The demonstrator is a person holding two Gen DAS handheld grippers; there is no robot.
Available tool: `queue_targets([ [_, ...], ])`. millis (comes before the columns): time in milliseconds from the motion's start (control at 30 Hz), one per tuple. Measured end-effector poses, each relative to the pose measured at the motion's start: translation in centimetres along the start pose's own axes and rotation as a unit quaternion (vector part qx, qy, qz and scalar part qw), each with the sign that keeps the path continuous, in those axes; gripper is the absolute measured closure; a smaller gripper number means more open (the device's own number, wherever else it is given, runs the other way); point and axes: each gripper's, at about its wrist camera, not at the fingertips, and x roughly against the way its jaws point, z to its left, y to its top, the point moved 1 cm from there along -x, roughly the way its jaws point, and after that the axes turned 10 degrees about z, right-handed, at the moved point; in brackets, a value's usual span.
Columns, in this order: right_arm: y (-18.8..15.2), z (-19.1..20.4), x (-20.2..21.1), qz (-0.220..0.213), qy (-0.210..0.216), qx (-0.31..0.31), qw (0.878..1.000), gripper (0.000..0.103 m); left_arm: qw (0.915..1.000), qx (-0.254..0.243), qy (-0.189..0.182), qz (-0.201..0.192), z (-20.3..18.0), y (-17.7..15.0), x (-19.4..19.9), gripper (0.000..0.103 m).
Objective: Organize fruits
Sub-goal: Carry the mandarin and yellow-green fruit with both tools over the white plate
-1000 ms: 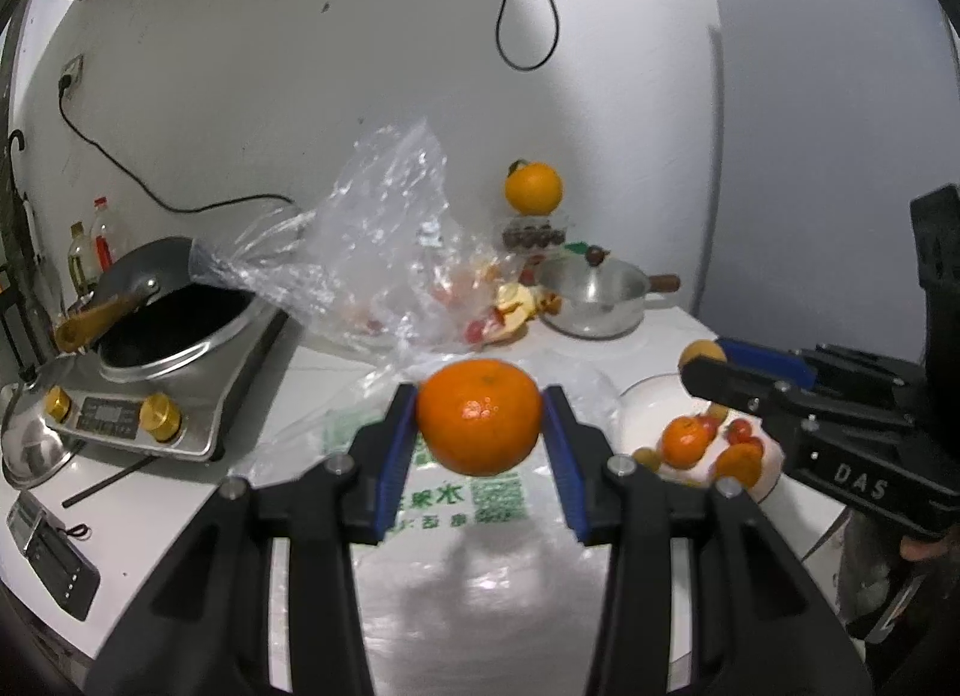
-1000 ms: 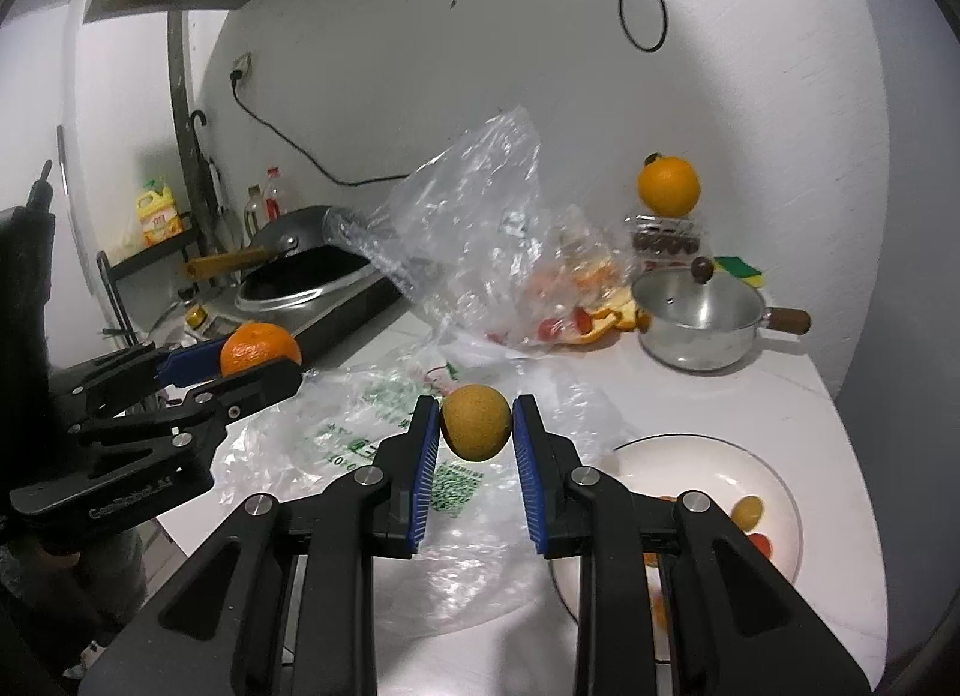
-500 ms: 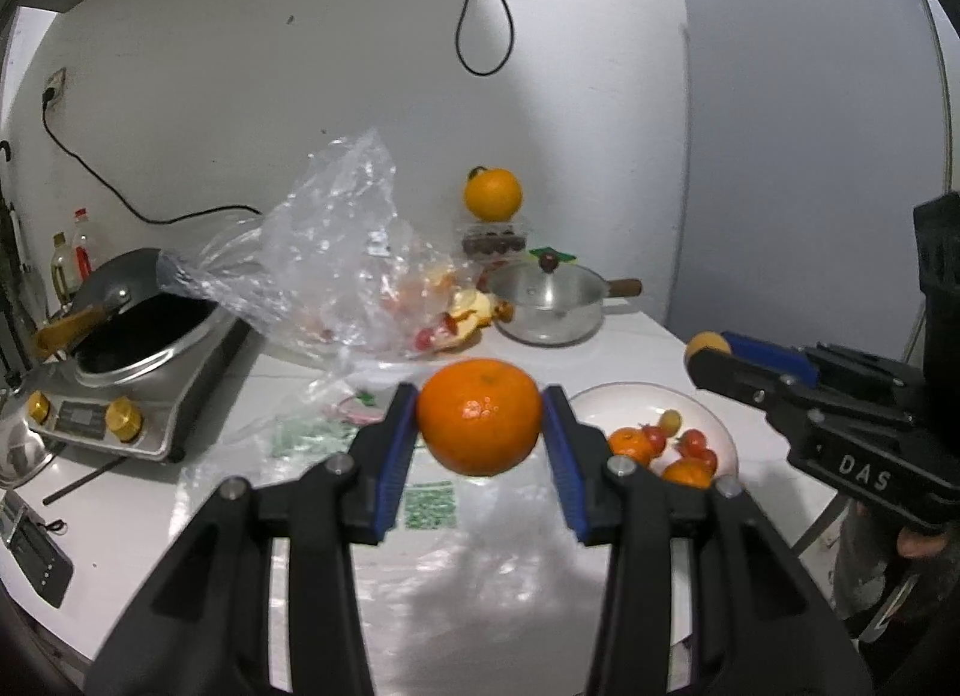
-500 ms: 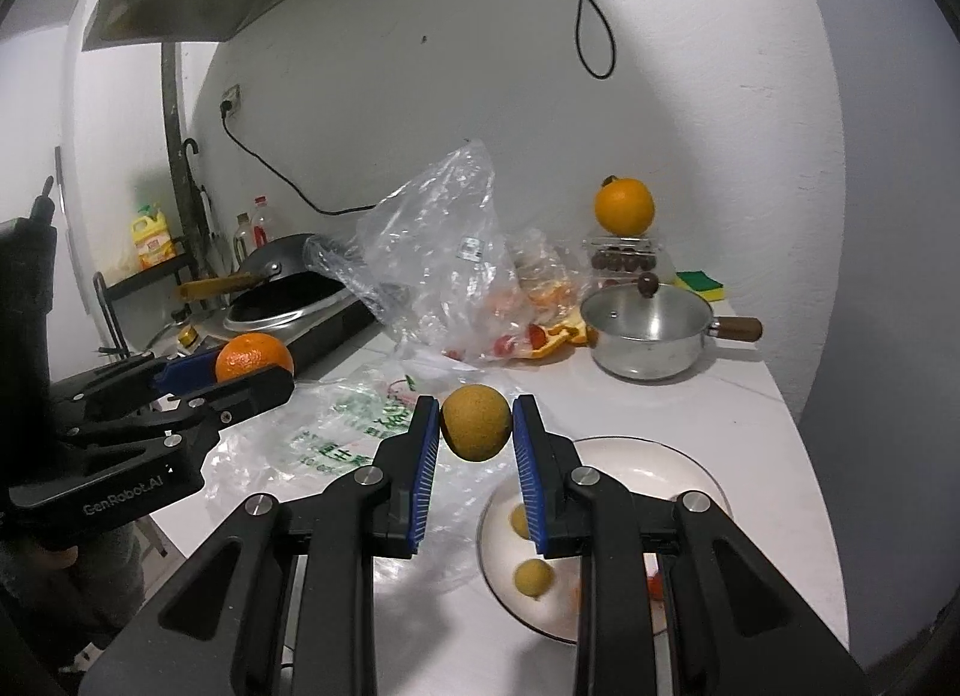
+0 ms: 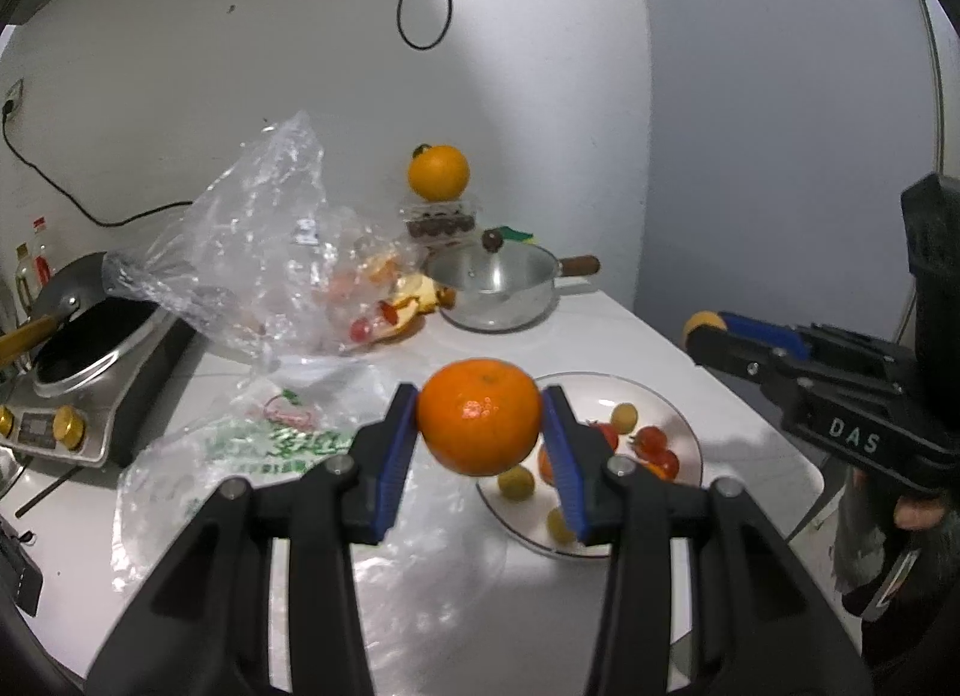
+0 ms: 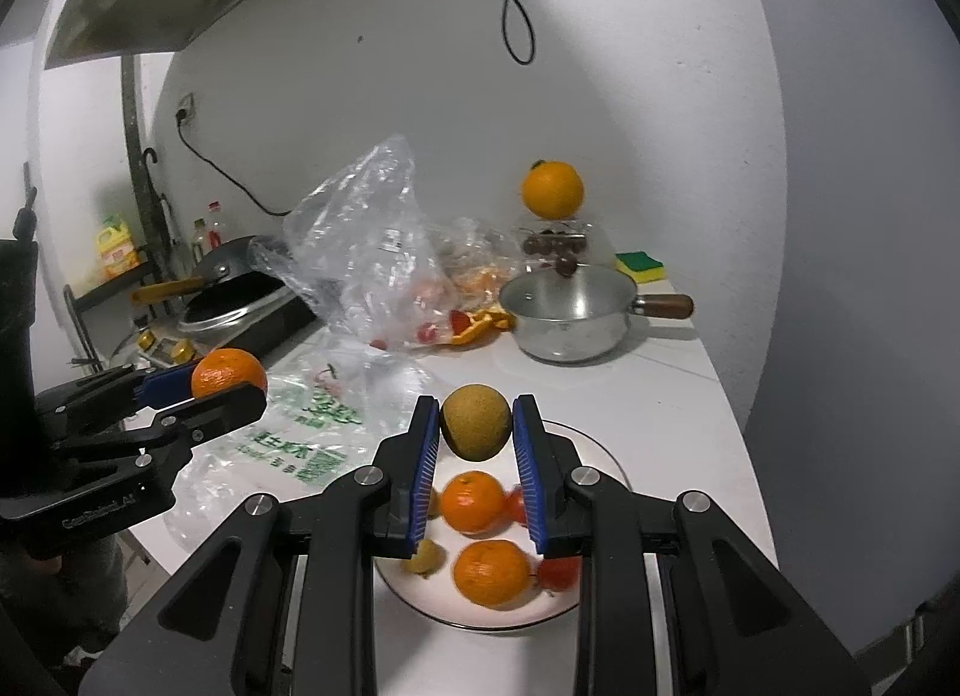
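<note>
Left wrist view: the left gripper [image 5: 480, 420] is pinching a mandarin [image 5: 479, 415] between its blue pads, held above the white counter [image 5: 630, 336]. At about 4 o'clock from it sits the white plate [image 5: 684, 426] with cherry tomatoes [image 5: 657, 447] and small yellow-green fruits [image 5: 516, 482]. The right gripper [image 5: 699, 330] pokes in at 3 o'clock, clamped on something round and yellowish. Crumpled clear bag [image 5: 270, 228] at 10 o'clock, steel saucepan [image 5: 498, 288] at 12.

Right wrist view: the right gripper [image 6: 476, 423] is squeezing a brownish-yellow round fruit [image 6: 476, 423], directly above the plate [image 6: 606, 456]. Two mandarins on the plate [image 6: 474, 501] lie under it at 6 o'clock. The left gripper shows at 9 o'clock, off the plate, over the printed plastic bag [image 6: 300, 432].
</note>
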Motion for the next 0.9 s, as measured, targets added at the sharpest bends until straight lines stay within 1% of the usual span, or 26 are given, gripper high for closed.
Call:
queue_targets([
  [400, 0.0, -3.4, -2.4, 0.015, 0.005, -0.022, 1.000, 0.076, 0.9994, -0.018, -0.007, 0.028, -1.9, 0.9, -4.0, 0.060],
  [900, 0.0, -6.1, -7.2, 0.053, 0.017, -0.034, 0.998, 0.076, 0.9975, -0.026, -0.014, 0.064, -3.2, 2.0, -10.4, 0.060],
])
